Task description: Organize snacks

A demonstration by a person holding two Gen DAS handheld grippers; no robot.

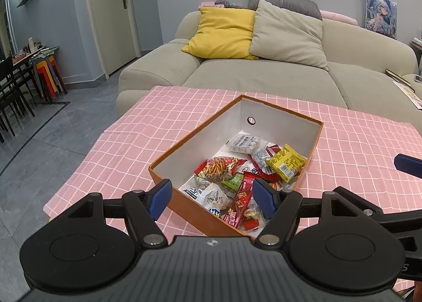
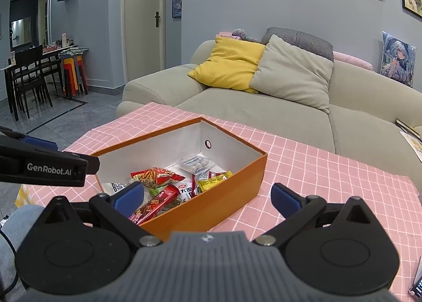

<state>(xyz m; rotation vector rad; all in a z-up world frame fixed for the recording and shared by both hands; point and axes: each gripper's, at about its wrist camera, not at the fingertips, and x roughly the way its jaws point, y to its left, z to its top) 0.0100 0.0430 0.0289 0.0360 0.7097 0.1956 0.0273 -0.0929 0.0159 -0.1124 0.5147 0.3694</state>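
Left gripper (image 1: 212,200) spread, rectangular cardboard box (image 1: 184,203), crinkly snacks (image 1: 237,170)

The table is covered with a pink tablecloth (image 1: 163,128) that has a pattern of thin white squares, and the cloth shows some soft folds. Directly on the cloth stands one orange box (image 1: 184,203) with white inner walls, open on top, and snack packets lie inside it. The box is turned at an angle to the table edges. In front of the box, to its left and behind it toward the sofa, the cloth is bare.
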